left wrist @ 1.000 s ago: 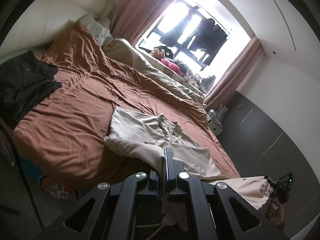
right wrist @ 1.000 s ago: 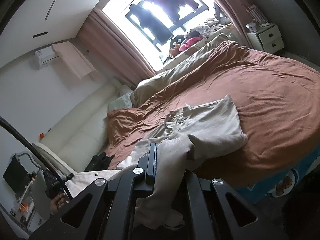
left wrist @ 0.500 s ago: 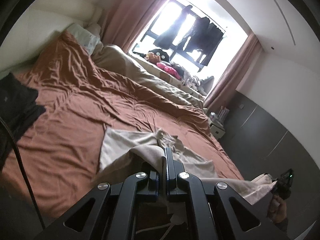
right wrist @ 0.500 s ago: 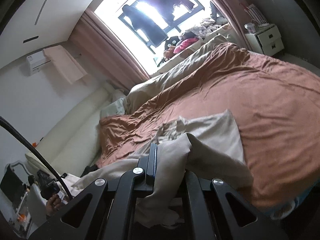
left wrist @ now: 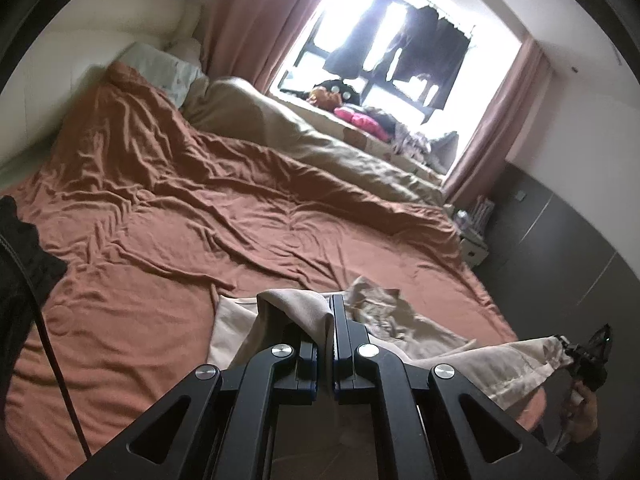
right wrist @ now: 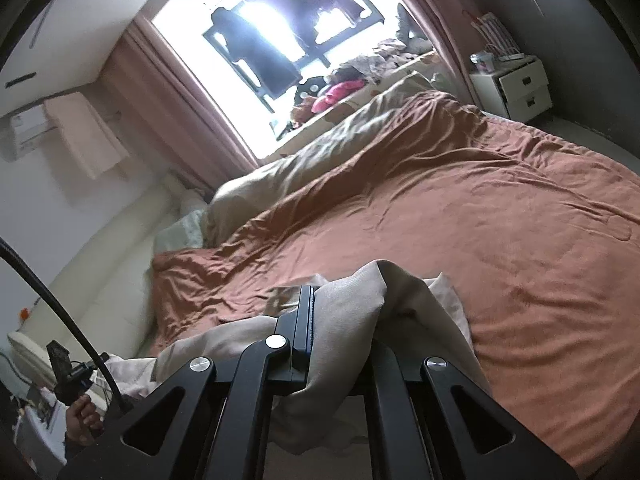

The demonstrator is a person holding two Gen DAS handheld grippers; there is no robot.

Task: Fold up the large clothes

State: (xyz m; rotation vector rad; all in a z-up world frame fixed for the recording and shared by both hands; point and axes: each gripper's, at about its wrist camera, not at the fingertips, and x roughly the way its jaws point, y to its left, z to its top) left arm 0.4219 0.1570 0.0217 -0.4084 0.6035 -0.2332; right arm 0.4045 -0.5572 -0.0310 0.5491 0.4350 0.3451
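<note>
A large beige garment [left wrist: 404, 320] lies partly on the near edge of the brown bed [left wrist: 208, 216], its near part lifted. My left gripper [left wrist: 331, 316] is shut on a fold of the garment at its left end. My right gripper [right wrist: 340, 300] is shut on the garment [right wrist: 352, 320] at its right end; the cloth drapes over the fingers and hides the right one. The right gripper also shows at the far right of the left wrist view [left wrist: 592, 360], with stretched cloth running to it. The left gripper shows at the lower left of the right wrist view [right wrist: 68, 368].
A dark pile of clothes [left wrist: 20, 264] lies on the bed's left edge. A beige duvet [left wrist: 320, 148] and pillows [left wrist: 160, 72] lie at the far side under the window. A white nightstand [right wrist: 516, 84] stands by the bed's far corner. A black cable [right wrist: 52, 304] hangs at left.
Both grippers have moved forward over the bed with the garment held, pulling its near part up and onward. Less of the garment lies flat, and the dark pile has slid to the left edge.
</note>
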